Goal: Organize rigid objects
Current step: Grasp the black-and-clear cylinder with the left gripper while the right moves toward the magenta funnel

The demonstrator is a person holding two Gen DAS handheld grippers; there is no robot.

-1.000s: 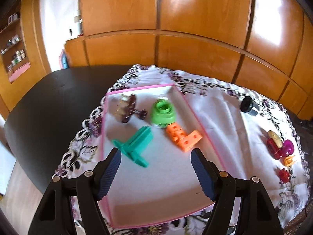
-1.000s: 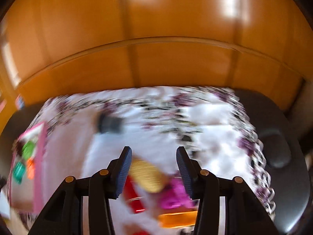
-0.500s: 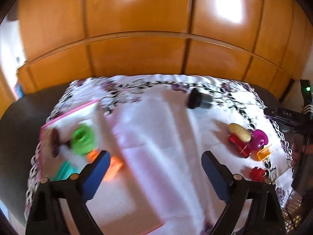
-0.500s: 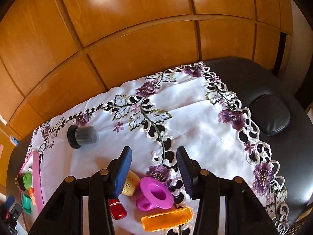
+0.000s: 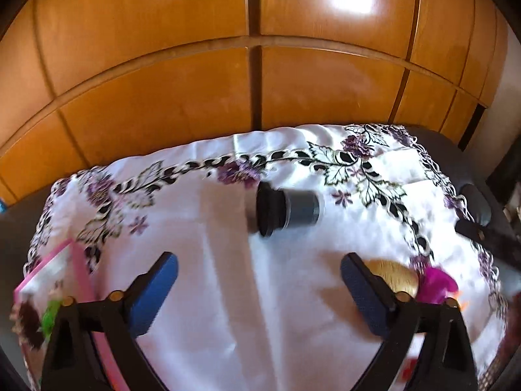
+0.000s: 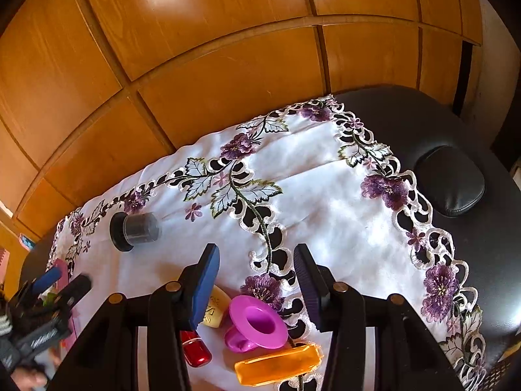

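Hovering over a white embroidered tablecloth (image 6: 325,215), the two hand-held tongs both stand with nothing between their blue pads. The left gripper (image 5: 259,280) is spread wide, touching nothing; straight ahead of it at twelve o'clock a black-and-grey cylinder (image 5: 286,208) lies on its side on the cloth. Just behind its right finger (image 5: 364,296), at about three o'clock, sit a blurred gold-coloured piece (image 5: 395,275) and a magenta piece (image 5: 436,285). At its eight o'clock the corner of a pink-rimmed tray (image 5: 79,267) shows, with a green object (image 5: 50,314) and a dark one (image 5: 27,325) inside, both too blurred to identify.

The right gripper (image 6: 257,280) is parted more narrowly, also holding nothing. Directly below the gap, at six o'clock, a magenta flanged cup (image 6: 257,322) lies tipped on the cloth; an orange translucent bar (image 6: 276,363) lies just beyond it toward the camera, a cream-yellow piece (image 6: 215,308) is partly hidden behind the left finger (image 6: 205,286), and a red shiny piece (image 6: 195,350) sits near it at seven o'clock. The same cylinder (image 6: 135,229) lies well apart at ten o'clock. The left gripper (image 6: 62,282) itself shows at nine o'clock, by the pink tray edge (image 6: 60,267). Wooden cabinet doors (image 6: 211,49) fill the background, and a black table (image 6: 472,260) with a black pad (image 6: 451,179) extends past the cloth at two o'clock.
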